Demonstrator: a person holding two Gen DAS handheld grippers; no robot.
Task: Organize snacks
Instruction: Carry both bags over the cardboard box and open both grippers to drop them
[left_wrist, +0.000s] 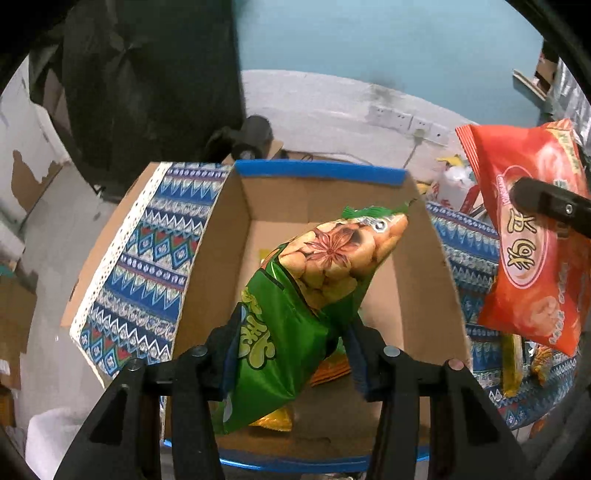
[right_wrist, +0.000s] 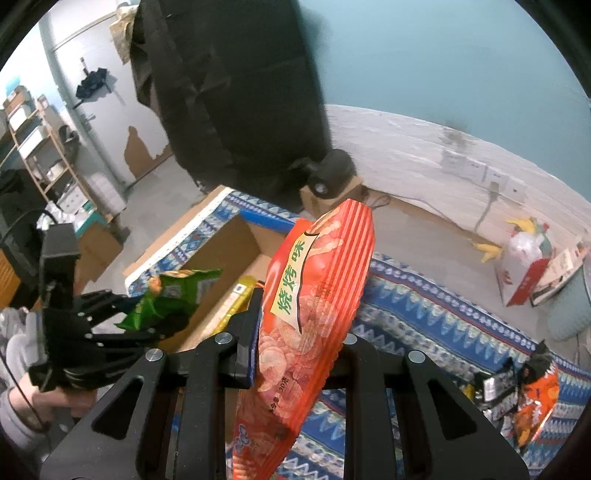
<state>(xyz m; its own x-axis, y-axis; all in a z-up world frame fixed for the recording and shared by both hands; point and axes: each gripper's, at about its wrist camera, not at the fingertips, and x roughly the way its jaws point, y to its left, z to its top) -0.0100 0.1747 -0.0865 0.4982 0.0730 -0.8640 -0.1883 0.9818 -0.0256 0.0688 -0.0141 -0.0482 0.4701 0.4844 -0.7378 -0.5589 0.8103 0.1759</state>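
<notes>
Snacks going into cardboard box (left_wrist: 221, 240): left gripper (left_wrist: 291, 354) clamps green packet (left_wrist: 295, 306) above it; right gripper (right_wrist: 295, 354) pinches red packet (right_wrist: 306, 314) beside it. Next, likely: lower, release green packet.

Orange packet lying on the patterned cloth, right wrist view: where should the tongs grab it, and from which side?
Likely across its lower half, from above: the orange packet lies flat on the cloth, and a dark packet crowds its upper left side.
</notes>
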